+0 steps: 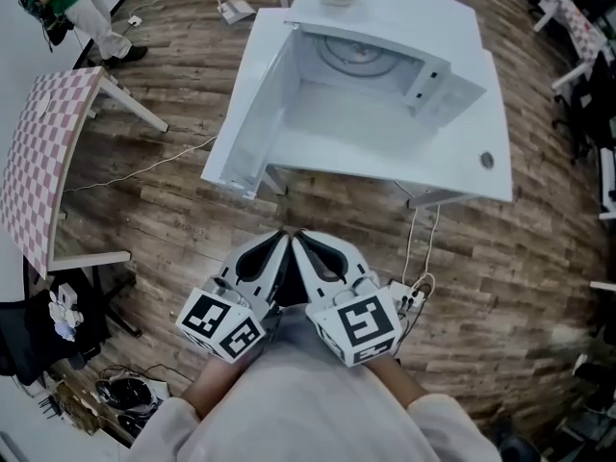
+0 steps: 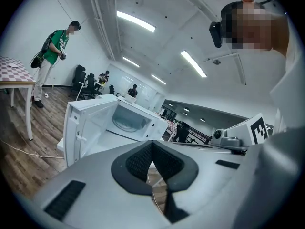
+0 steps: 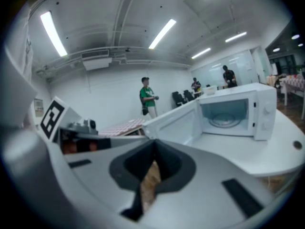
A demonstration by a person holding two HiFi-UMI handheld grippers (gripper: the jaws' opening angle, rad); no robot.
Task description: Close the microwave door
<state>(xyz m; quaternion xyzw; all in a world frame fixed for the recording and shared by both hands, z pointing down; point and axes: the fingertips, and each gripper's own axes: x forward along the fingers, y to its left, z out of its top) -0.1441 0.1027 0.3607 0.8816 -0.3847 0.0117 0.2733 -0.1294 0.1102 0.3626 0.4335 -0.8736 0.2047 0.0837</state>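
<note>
We hold our left gripper [image 1: 280, 241] and right gripper [image 1: 300, 241] side by side near us, each with its jaws pressed together on nothing. Farther off, on a white table [image 1: 452, 176], the boxy white microwave [image 1: 371, 85] has its white door [image 1: 245, 114] swung out left. The approach hasn't begun; next we must reach its outer face and push.

White microwave [image 1: 371, 65] on white table [image 1: 462, 157], door [image 1: 252, 94] wide open, leftward.

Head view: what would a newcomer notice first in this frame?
The white microwave stands on the white table, its door swung wide open to the left. Below it, the left gripper and right gripper are held side by side, jaws shut on nothing, well short of the door.
</note>
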